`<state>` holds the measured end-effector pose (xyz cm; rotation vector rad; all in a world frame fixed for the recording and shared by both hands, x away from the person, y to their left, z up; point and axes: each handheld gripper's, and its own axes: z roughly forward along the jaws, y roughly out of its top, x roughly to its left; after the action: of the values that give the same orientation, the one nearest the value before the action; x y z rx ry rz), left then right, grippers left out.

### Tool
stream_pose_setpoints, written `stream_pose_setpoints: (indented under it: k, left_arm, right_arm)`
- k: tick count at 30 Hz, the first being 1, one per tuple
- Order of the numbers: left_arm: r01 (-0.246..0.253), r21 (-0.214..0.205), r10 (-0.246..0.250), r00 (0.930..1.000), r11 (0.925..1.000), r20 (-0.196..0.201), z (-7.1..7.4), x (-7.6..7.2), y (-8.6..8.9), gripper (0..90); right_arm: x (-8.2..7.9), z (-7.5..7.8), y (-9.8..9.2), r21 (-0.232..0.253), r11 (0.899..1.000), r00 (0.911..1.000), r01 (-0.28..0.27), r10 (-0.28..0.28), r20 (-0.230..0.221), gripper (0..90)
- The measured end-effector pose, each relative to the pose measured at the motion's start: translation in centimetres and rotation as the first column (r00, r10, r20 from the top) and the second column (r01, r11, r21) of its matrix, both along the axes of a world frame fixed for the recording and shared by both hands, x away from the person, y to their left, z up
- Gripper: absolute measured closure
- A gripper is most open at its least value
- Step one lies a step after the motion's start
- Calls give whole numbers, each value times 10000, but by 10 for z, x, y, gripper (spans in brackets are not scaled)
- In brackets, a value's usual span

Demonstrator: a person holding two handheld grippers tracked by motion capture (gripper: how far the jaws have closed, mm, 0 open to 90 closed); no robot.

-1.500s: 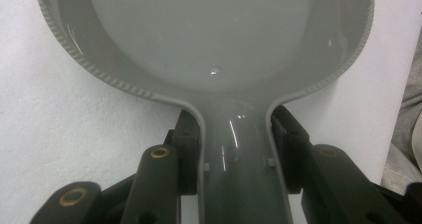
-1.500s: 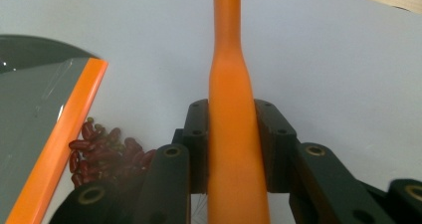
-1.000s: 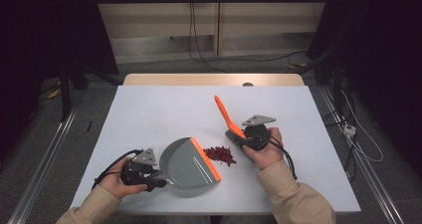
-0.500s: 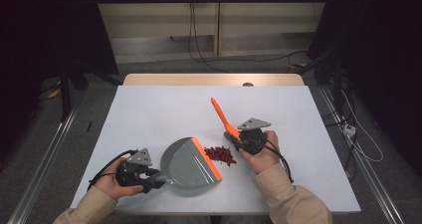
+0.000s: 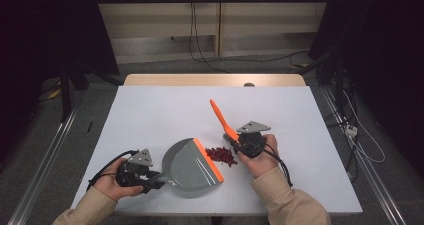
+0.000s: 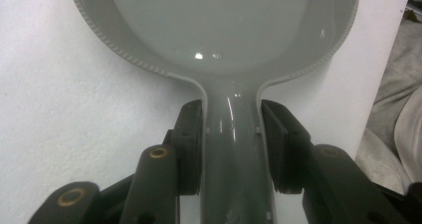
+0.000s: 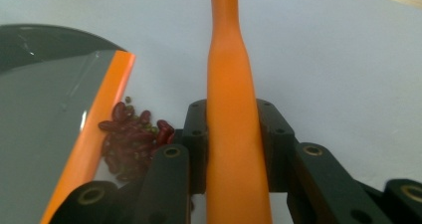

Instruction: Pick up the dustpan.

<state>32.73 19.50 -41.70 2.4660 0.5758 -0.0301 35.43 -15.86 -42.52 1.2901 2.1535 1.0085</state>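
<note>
Beans [image 5: 222, 156] sat in a pile on the table right at the dustpan's [image 5: 192, 165] orange lip, left gripper [image 5: 150, 177] clamped on its handle, right gripper [image 5: 243, 145] clamped on the brush [image 5: 223, 119], so I'd guess a short sweep inward came next.

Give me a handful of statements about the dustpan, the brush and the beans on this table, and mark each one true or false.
1. The left tongs are shut on the handle of the grey dustpan. True.
2. The red beans already lie inside the dustpan. False: they lie on the white table, just outside the pan's orange lip.
3. The right tongs clamp the orange brush handle. True.
4. The dustpan is lifted clear of the table. False: it rests on the tabletop.
5. The beans lie between the dustpan's lip and the right tongs. True.
</note>
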Motion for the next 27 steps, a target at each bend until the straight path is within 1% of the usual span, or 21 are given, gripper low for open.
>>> stream_pose_setpoints:
  k: [1,2,3,4,5,6,8,9,10,15,16,19,24,27]
  left_arm:
    - [-21,-34,21,10000,10000,-13,0,0,-1,628]
    - [1,17,-1,10000,10000,-41,0,0,-1,628]
    - [-59,-45,59,10000,10000,-71,-1,0,-2,628]
    - [-5,-28,5,10000,10000,-26,0,0,-1,628]
    - [21,-36,-21,10000,10000,-59,0,0,-2,628]
    - [37,-58,-37,10000,10000,-53,0,0,-2,628]
    - [95,-7,-95,9999,10000,-43,0,0,-2,628]
    - [128,-13,-128,9999,9999,-44,0,0,-2,628]
    - [142,-16,-142,9999,9999,-59,0,0,-3,628]
    - [228,92,-228,9997,9997,-75,0,0,-4,628]
    - [190,31,-190,9998,9998,-51,0,0,-4,628]
    - [211,36,-211,9998,9998,-64,0,0,-5,628]
    - [227,8,-227,9997,9997,-79,0,0,-6,628]
    - [278,25,-278,9996,9996,-81,0,0,-6,628]
  right_arm:
    - [0,0,1,1,10000,10000,-33,33,1,711]
    - [-1,0,2,-50,10000,10000,-21,21,20,711]
    - [-2,0,4,-49,10000,10000,-49,49,32,711]
    - [-2,0,5,-52,10000,10000,-37,38,29,711]
    - [-2,0,6,-98,9999,10000,-27,28,62,711]
    - [-2,0,8,12,10000,10000,-56,56,-8,710]
    - [-3,1,11,-67,10000,10000,5,-5,-6,710]
    - [-3,0,11,-42,10000,10000,-64,64,-24,709]
    - [-4,1,13,-32,10000,10000,-8,8,-22,710]
    - [-4,0,14,-38,10000,10000,14,-14,3,709]
    - [-4,0,14,-56,10000,10000,3,-3,19,709]
    - [-5,0,16,-76,10000,10000,-9,9,21,708]
    - [-7,0,19,15,10000,10000,-18,18,2,708]
    - [-7,0,21,-76,10000,10000,-39,39,49,708]
